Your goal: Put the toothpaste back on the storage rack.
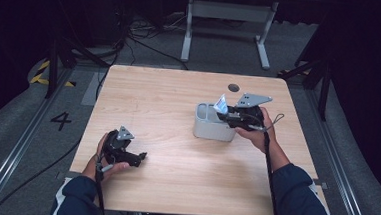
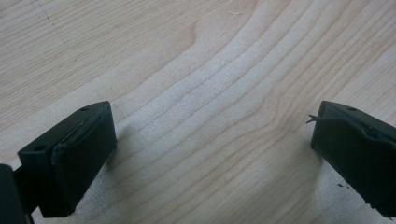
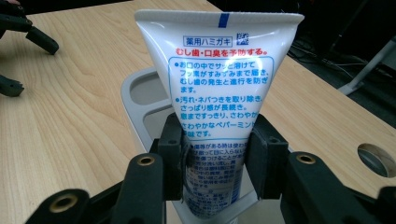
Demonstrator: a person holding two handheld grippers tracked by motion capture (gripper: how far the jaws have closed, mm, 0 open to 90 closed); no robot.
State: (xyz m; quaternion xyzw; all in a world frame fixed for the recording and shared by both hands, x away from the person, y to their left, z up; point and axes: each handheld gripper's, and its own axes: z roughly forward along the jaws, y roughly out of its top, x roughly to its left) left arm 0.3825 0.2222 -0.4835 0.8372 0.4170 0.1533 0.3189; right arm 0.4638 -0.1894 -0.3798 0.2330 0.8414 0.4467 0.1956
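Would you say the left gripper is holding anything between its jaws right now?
No, the left gripper stands open, with bare wooden table between its jaws.

Right gripper jaws clamped on lower part of white toothpaste tube, tube upright with crimped end up, over compartment of grey organiser standing on wooden table.

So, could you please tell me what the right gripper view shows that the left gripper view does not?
The right gripper view alone shows a white toothpaste tube with blue and red print, clamped upright between the right gripper fingers over a grey holder, plus a round hole in the tabletop. The left gripper view alone shows the left gripper fingers spread wide with nothing between them. Both show the light wooden table.
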